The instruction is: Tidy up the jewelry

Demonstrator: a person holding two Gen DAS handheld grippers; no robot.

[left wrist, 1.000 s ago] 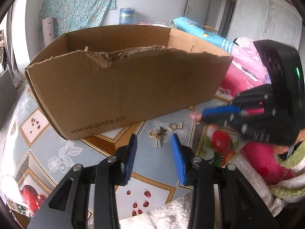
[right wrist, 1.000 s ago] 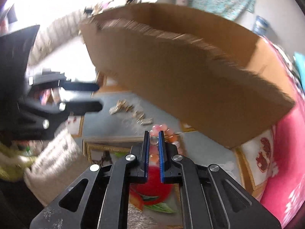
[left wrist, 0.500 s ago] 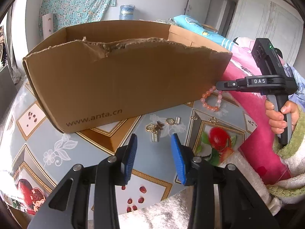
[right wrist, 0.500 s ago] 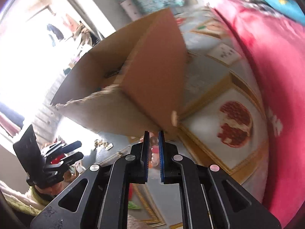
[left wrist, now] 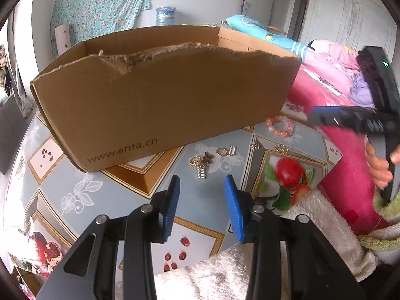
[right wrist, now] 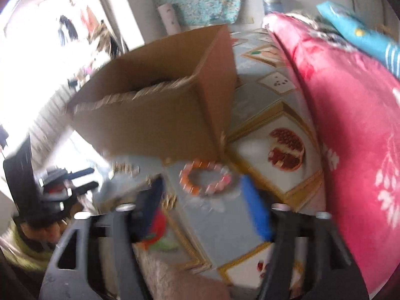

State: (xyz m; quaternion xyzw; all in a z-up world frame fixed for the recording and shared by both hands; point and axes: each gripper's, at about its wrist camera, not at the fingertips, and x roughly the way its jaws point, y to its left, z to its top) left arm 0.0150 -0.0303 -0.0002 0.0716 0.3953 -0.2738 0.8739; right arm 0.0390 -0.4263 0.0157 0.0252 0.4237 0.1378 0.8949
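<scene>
Left wrist view: left gripper (left wrist: pixel 202 206) at 6 o'clock, blue pads spread, nothing between them. Cardboard box (left wrist: pixel 162 100) fills centre on patterned tablecloth (left wrist: pixel 95 190). Pink-orange bead bracelet (left wrist: pixel 280 126) lies on cloth at 3 o'clock, just beside box's right corner. Cluster of small gold jewelry pieces (left wrist: pixel 203 162) sits ahead of pads. Right gripper (left wrist: pixel 322 117) enters from 3 o'clock, near bracelet.

Right wrist view, blurred: right gripper (right wrist: pixel 205 200) gapes wide, empty; bead bracelet (right wrist: pixel 206 178) on cloth ahead of pads, apart from them. Cardboard box (right wrist: pixel 162 105) at 12 o'clock. Left gripper (right wrist: pixel 85 178) at 9 o'clock.
</scene>
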